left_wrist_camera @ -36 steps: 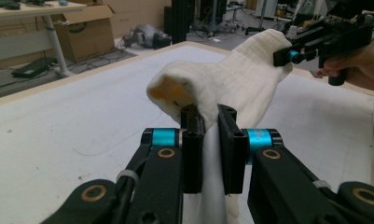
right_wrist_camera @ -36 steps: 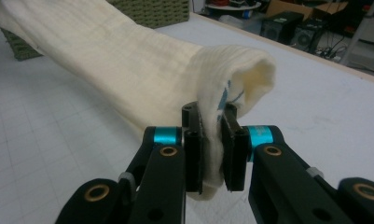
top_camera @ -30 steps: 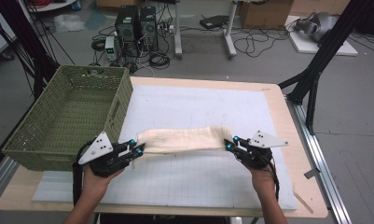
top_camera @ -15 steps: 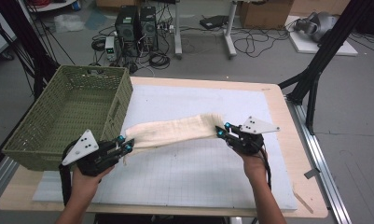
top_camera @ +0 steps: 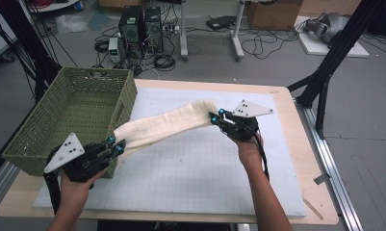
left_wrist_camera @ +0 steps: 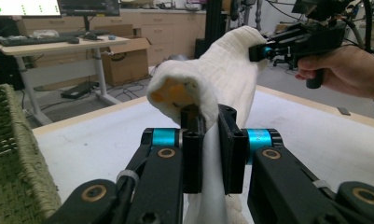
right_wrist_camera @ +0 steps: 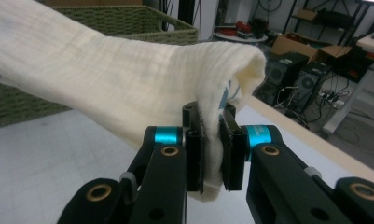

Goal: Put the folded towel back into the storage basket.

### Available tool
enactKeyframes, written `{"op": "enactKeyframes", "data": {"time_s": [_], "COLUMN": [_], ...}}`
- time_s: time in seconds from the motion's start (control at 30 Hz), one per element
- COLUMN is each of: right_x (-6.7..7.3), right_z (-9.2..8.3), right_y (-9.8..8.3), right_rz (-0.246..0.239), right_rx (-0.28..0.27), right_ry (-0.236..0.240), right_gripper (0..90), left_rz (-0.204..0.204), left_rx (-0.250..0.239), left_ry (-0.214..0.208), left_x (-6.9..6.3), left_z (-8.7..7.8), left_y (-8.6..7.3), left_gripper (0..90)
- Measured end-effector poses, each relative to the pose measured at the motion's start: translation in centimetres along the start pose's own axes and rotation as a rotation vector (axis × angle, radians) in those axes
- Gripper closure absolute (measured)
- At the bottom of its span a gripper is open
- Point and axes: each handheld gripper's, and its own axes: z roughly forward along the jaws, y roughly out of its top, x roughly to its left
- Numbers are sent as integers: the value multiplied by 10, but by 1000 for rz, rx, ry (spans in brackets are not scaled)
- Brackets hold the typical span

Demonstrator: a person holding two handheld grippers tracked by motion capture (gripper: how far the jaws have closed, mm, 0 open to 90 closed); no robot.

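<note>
Left gripper (top_camera: 114, 145) is clamping one end of the folded cream cloth (top_camera: 166, 126), jaws pinched tight on the fabric. Right gripper (top_camera: 216, 116) is clamping the opposite end the same way. Cloth is hanging stretched between them above the white mat (top_camera: 190, 173), its left end just beside the green wicker basket (top_camera: 46, 144).

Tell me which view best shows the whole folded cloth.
The high view: the cream cloth spans from the left gripper to the right gripper, beside the basket. Each gripper view shows just the end clamped in its own jaws.
</note>
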Motion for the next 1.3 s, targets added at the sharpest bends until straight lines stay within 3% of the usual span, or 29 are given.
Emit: {"op": "enactKeyframes", "data": {"time_s": [0.73, 1.0, 1.3], "right_x": [4, 11, 21], "right_z": [75, 110, 148], "right_y": [74, 98, 122], "right_rz": [-43, -59, -63], "right_rx": [-42, -34, -61], "right_ry": [42, 43, 45], "right_gripper": [828, 828, 829], "left_rz": [-3, -6, -20], "left_rx": [-59, -74, -97], "left_ry": [114, 161, 210], "left_x": [16, 24, 34], "left_z": [-39, -50, -64], "left_y": [12, 12, 13], "left_gripper": [814, 815, 815]}}
